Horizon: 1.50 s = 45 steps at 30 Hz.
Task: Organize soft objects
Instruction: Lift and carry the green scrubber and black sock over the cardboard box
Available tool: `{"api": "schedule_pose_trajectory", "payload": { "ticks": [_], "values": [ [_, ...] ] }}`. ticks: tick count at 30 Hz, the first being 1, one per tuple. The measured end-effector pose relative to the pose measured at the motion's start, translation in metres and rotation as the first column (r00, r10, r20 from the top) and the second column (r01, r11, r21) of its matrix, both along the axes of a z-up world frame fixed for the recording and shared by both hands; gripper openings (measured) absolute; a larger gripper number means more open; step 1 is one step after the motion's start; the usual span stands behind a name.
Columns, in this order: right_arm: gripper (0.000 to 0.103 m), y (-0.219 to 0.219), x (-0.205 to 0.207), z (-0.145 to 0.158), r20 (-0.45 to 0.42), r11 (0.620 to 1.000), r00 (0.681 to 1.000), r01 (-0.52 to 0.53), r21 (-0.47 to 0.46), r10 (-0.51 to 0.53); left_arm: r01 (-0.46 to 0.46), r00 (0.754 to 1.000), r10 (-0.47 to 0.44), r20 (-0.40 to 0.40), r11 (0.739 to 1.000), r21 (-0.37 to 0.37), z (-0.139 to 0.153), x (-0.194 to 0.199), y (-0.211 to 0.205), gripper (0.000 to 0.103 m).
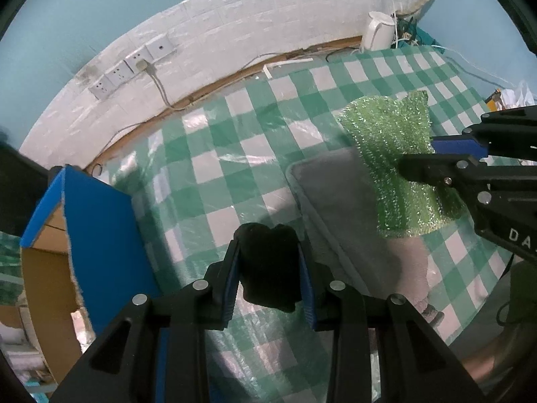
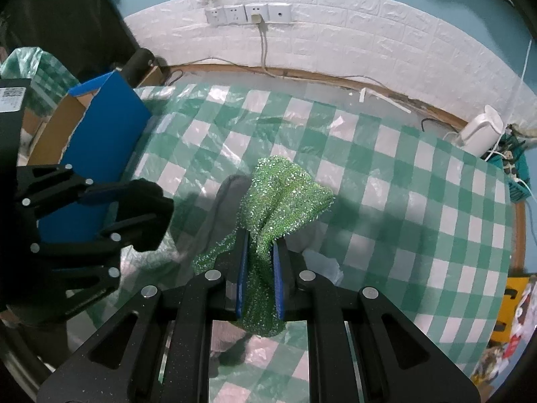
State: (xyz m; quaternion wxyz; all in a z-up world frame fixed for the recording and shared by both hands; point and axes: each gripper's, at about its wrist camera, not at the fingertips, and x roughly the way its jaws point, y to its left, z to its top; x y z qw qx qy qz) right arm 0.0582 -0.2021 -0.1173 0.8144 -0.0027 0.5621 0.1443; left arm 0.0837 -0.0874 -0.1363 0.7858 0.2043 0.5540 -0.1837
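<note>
Left gripper: jaws narrowed onto a black sponge, blue pads pressing both its sides; sponge clear of the table. Right gripper: jaws all but closed, pinching a glittering green cloth; cloth bunched between the pads, its free end draped forward and down, a short tail hanging behind the fingers.

Under the cloth: a grey mat lying flat, partly covered by the green cloth in both views; whether the cloth touches it cannot be told.

Surface: table covered by a green-and-white check cover under clear, wrinkled plastic film with glare patches; wooden table edge showing along the far side.

Left of the grippers: an open cardboard box, blue outside, brown inside, standing at the table's left edge; contents not legible.

Far side: white brick-pattern wall panel; a row of sockets, one with a plug and a cable running down to the table edge; teal wall above. Far right corner: a white kettle beside tangled cables. Right margin of the right wrist view: yellow and mixed items, too blurred to identify.
</note>
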Motion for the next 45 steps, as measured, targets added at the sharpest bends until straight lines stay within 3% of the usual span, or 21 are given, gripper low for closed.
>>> {"api": "schedule_pose_trajectory", "payload": {
  "ticks": [24, 45],
  "values": [
    [0.012, 0.017, -0.018, 0.046, 0.088, 0.999, 0.996, -0.034, -0.002, 0.034, -0.04, 0.991, 0.041, 0.125, 0.999, -0.012, 0.05, -0.02, 0.032, 0.033],
    [0.012, 0.067, -0.021, 0.073, 0.131, 0.993, 0.984, -0.119, -0.001, 0.118, -0.109, 0.97, 0.115, 0.214, 0.993, -0.038, 0.087, -0.039, 0.077, 0.033]
  ]
}}
